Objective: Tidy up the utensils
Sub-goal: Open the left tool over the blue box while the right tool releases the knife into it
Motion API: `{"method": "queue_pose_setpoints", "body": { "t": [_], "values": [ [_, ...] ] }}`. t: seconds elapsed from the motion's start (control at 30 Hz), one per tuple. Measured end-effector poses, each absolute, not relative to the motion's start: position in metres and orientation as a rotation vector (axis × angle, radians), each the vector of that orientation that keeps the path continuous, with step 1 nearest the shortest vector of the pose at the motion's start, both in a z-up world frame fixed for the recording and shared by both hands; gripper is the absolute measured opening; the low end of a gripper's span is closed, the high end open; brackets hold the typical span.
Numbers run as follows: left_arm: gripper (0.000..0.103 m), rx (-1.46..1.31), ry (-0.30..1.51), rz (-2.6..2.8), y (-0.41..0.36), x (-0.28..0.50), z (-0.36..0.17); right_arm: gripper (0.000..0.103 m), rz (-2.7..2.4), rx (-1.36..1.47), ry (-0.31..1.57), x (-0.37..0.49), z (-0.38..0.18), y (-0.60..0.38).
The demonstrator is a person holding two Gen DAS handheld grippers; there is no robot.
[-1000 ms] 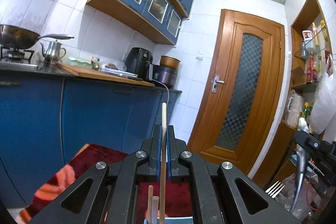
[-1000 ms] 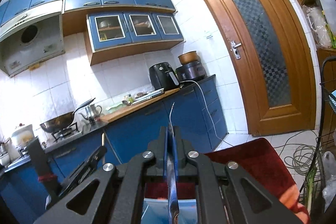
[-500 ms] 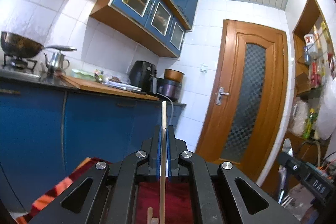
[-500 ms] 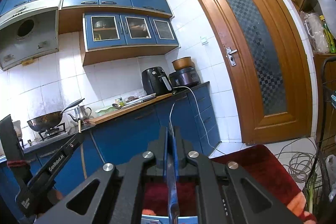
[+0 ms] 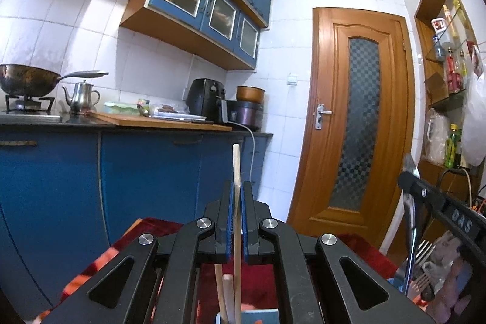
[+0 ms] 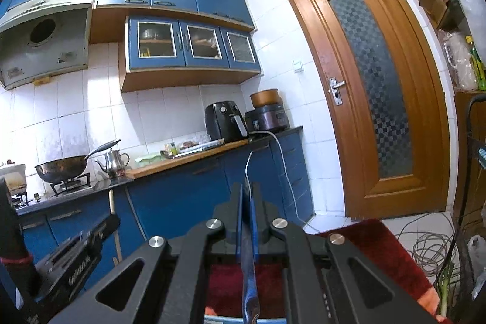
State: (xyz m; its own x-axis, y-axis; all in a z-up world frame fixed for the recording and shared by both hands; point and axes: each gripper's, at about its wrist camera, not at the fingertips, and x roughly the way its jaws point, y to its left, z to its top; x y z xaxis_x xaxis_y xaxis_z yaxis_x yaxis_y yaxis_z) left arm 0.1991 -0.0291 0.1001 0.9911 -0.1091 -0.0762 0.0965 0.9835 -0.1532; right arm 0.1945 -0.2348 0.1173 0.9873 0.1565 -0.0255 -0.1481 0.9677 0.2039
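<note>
Two grippers, each pinching one upright utensil.

Left wrist view: left gripper fingers clamp a wooden chopstick, long axis vertical, its lower end cut off by the frame beside two more sticks.
Right wrist view: right gripper fingers squeeze a metal utensil seen edge-on, pointing up; its type is hard to tell.

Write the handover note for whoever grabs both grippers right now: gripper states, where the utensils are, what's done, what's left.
Left gripper: shut on a wooden chopstick, held upright.
Right gripper: shut on a blue-handled fork; its tines show in the left view.
Below the left gripper: two more chopsticks stand in a pale blue holder over the red cloth.
Done: both utensils gripped and lifted.
Left: put each in its place, probably the holder; its compartments are hidden.
</note>
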Motion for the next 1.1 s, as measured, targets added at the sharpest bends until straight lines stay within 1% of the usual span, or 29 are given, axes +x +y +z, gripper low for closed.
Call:
{"method": "queue_pose_setpoints", "body": {
  "t": [0.07, 0.2, 0.47, 0.5, 0.53, 0.57, 0.6, 0.63, 0.67, 0.8, 0.9, 1.1],
  "values": [
    [0.005, -0.151, 0.087, -0.100, -0.027, 0.198, 0.099, 0.007, 0.138, 0.171, 0.024, 0.195, 0.119, -0.231],
    [0.005, -0.154, 0.096, -0.097, -0.024, 0.197, 0.096, 0.007, 0.144, 0.156, 0.054, 0.196, 0.112, -0.228],
    [0.005, -0.164, 0.157, -0.123, -0.019, 0.197, 0.091, 0.008, 0.174, 0.121, 0.180, 0.188, 0.097, -0.223],
    [0.006, -0.166, 0.170, -0.129, -0.018, 0.197, 0.091, 0.011, 0.177, 0.118, 0.188, 0.186, 0.096, -0.223],
    [0.009, -0.167, 0.182, -0.136, -0.018, 0.196, 0.091, 0.015, 0.179, 0.118, 0.194, 0.184, 0.096, -0.223],
    [0.015, -0.169, 0.203, -0.145, -0.017, 0.196, 0.090, 0.021, 0.182, 0.123, 0.198, 0.182, 0.096, -0.223],
    [0.019, -0.170, 0.217, -0.152, -0.016, 0.194, 0.090, 0.025, 0.190, 0.131, 0.201, 0.180, 0.097, -0.223],
    [0.029, -0.170, 0.226, -0.156, -0.016, 0.193, 0.089, 0.026, 0.199, 0.140, 0.204, 0.176, 0.099, -0.224],
    [0.035, -0.170, 0.232, -0.159, -0.015, 0.191, 0.089, 0.029, 0.201, 0.144, 0.204, 0.175, 0.100, -0.225],
    [0.038, -0.154, 0.245, -0.167, -0.011, 0.177, 0.094, 0.030, 0.204, 0.158, 0.202, 0.158, 0.106, -0.226],
    [0.041, -0.149, 0.271, -0.173, -0.008, 0.167, 0.099, 0.031, 0.209, 0.166, 0.221, 0.146, 0.112, -0.226],
    [0.042, -0.141, 0.350, -0.202, -0.004, 0.144, 0.103, 0.033, 0.215, 0.181, 0.298, 0.121, 0.115, -0.225]
  ]
}}
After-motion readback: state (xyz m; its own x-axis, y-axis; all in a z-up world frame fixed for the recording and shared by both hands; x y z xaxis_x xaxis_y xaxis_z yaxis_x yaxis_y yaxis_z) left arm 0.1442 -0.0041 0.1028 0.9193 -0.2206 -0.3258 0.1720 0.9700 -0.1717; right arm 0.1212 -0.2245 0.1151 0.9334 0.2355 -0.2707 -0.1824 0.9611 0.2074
